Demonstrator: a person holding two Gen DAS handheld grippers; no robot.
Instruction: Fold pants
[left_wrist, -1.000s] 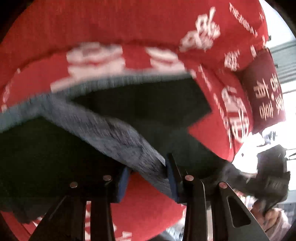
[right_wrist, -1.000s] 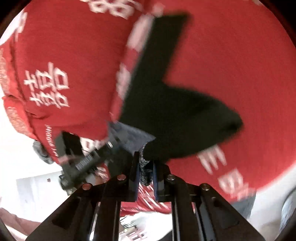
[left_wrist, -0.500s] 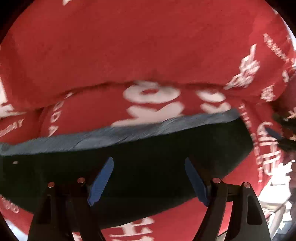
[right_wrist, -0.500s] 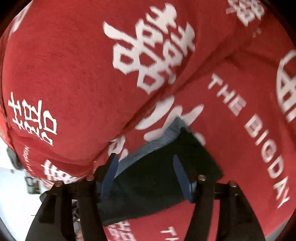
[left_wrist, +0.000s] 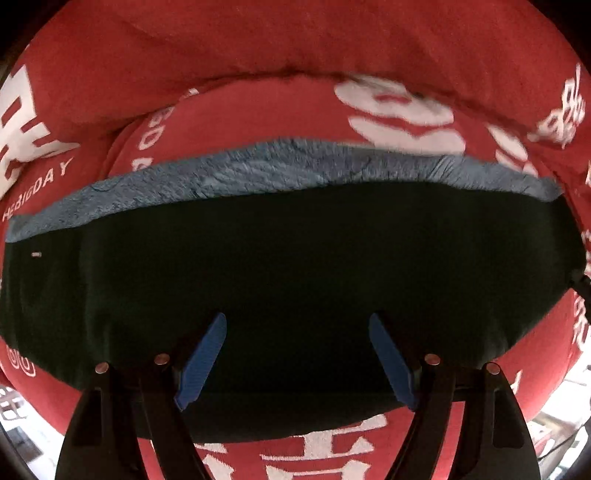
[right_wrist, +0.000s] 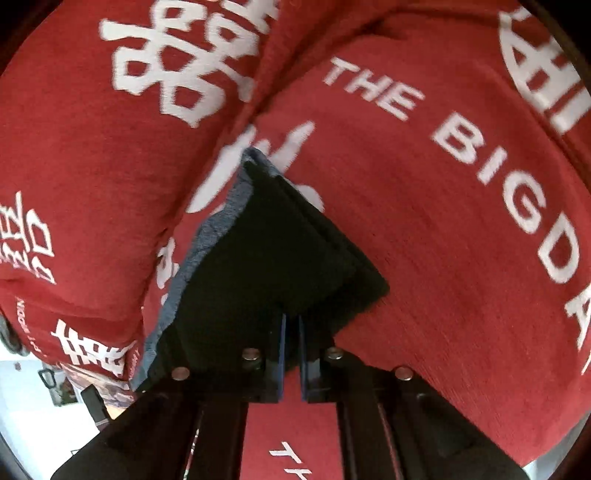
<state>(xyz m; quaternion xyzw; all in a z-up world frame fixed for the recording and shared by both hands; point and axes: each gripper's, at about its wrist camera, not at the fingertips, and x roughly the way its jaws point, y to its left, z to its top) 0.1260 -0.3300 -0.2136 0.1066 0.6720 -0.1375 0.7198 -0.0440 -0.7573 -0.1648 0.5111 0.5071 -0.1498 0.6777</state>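
The folded pants (left_wrist: 295, 277) run 9-to-3 under the released left tool (left_wrist: 297, 354) — the right tool (right_wrist: 291, 332), clenched, sits at their end corner, whether pinching cloth I cannot tell.

Both wrist views close above, facing down along fingers (left_wrist: 201, 360); shared: dark folded pants (left_wrist: 295, 280) (right_wrist: 280, 266) on red printed sofa cover (left_wrist: 295, 48) (right_wrist: 461, 229).

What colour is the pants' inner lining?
Blue-grey lining on black pants, clearest in the left wrist view.

One pair of dark pants (left_wrist: 295, 280) with a blue-grey lining, one red sofa cover (left_wrist: 258, 48) printed in white lettering, two hand-held grippers, left (left_wrist: 295, 356) and right (right_wrist: 291, 350), each with two blue pads
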